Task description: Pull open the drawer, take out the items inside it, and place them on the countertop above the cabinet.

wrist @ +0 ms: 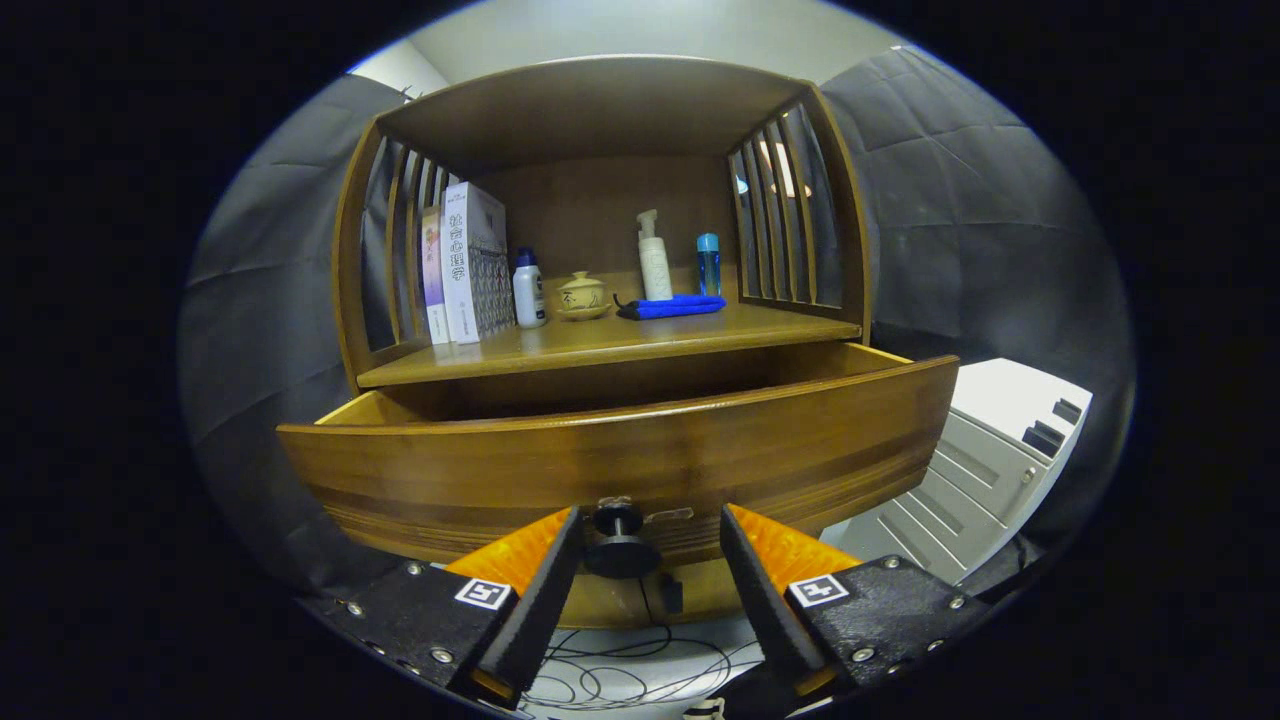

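A wooden cabinet stands ahead with its drawer (pixel 620 460) pulled out toward me. The drawer's dark round knob (pixel 620 545) sits between my fingers, close to the left one, with a clear gap to the right one. My gripper (pixel 650 535) is open around the knob and neither finger visibly presses on it. The drawer's inside is hidden behind its tall front panel. Above it lies the wooden countertop (pixel 640 345), bare along its front.
On the countertop stand two books (pixel 465 265), a white bottle (pixel 528 290), a small lidded pot (pixel 582 296), a pump bottle (pixel 654 260), a blue bottle (pixel 708 264) and a blue cloth (pixel 672 307). A white cabinet (pixel 985 450) stands at right. Cables (pixel 640 670) lie on the floor below.
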{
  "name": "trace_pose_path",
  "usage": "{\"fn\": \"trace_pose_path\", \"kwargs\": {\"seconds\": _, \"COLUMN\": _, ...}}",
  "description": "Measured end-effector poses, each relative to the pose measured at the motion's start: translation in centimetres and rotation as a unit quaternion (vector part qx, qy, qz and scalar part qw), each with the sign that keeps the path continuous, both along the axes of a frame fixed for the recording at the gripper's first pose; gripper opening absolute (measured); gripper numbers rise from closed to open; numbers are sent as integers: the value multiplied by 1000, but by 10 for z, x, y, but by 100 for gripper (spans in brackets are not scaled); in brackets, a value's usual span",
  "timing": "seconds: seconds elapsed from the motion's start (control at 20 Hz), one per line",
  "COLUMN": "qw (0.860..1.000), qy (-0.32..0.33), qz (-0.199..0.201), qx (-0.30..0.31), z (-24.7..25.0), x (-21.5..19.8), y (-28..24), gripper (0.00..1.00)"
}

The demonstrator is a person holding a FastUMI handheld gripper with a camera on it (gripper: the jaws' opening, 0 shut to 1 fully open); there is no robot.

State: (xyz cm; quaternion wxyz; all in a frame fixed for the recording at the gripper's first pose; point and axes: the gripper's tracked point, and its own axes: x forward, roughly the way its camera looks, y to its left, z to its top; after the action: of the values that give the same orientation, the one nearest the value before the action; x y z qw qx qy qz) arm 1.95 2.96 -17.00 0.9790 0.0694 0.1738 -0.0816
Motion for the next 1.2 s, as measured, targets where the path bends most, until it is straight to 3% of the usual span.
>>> {"fn": "trace_pose_path", "kwargs": {"seconds": 0.35, "qw": 999, "qy": 34, "qz": 21, "qx": 1, "z": -23, "x": 17, "y": 14, "gripper": 85}}
{"fn": "trace_pose_path", "kwargs": {"seconds": 0.8, "qw": 998, "qy": 61, "qz": 3, "qx": 6, "z": -27, "x": 8, "y": 16, "gripper": 38}}
{"fn": "trace_pose_path", "kwargs": {"seconds": 1.2, "qw": 996, "qy": 84, "qz": 6, "qx": 1, "z": -30, "x": -32, "y": 26, "gripper": 37}}
